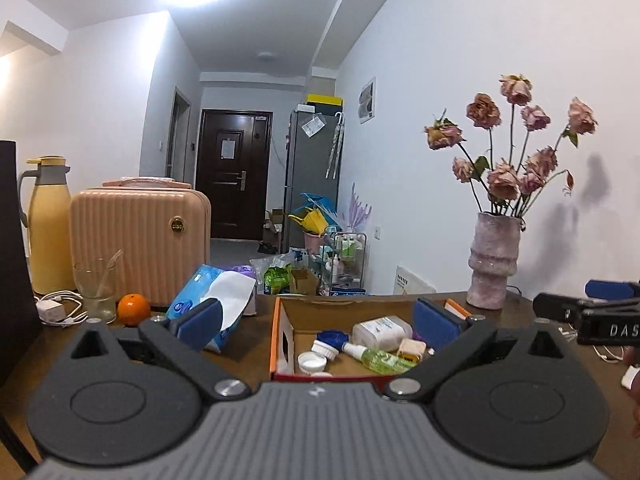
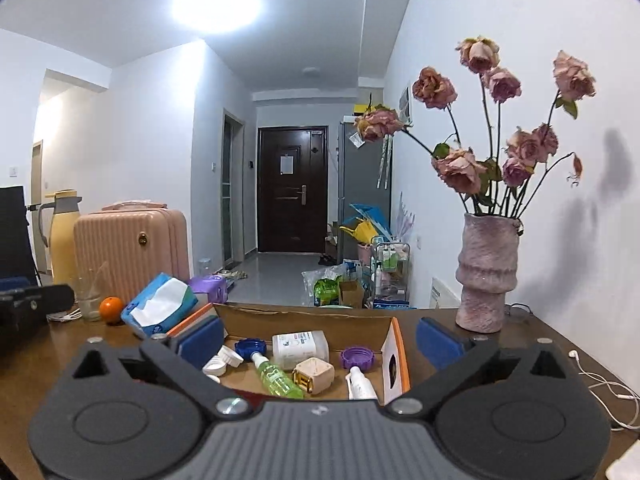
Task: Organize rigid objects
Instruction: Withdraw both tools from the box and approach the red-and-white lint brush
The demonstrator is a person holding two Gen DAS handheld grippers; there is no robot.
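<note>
An open cardboard box (image 1: 344,301) (image 2: 320,322) with an orange rim sits on the brown table. Inside lie a white bottle (image 1: 380,330) (image 2: 300,346), a green spray bottle (image 1: 380,358) (image 2: 278,380), a beige charger cube (image 1: 412,350) (image 2: 314,376), a blue cap (image 1: 332,338) (image 2: 250,347), white caps (image 1: 312,360) (image 2: 222,362), a purple cap (image 2: 357,357) and a small white bottle (image 2: 362,386). My left gripper (image 1: 318,320) hovers open before the box with nothing held. My right gripper (image 2: 320,340) is open too, also empty, near the box's front edge.
A pink vase of dried roses (image 1: 494,256) (image 2: 486,272) stands at the back right. Left of the box lie a blue tissue pack (image 1: 216,300) (image 2: 160,304), an orange (image 1: 133,310), a glass (image 1: 96,288), a peach suitcase (image 1: 140,240) and a yellow thermos (image 1: 48,224). White earphone cables (image 2: 600,380) trail at the right.
</note>
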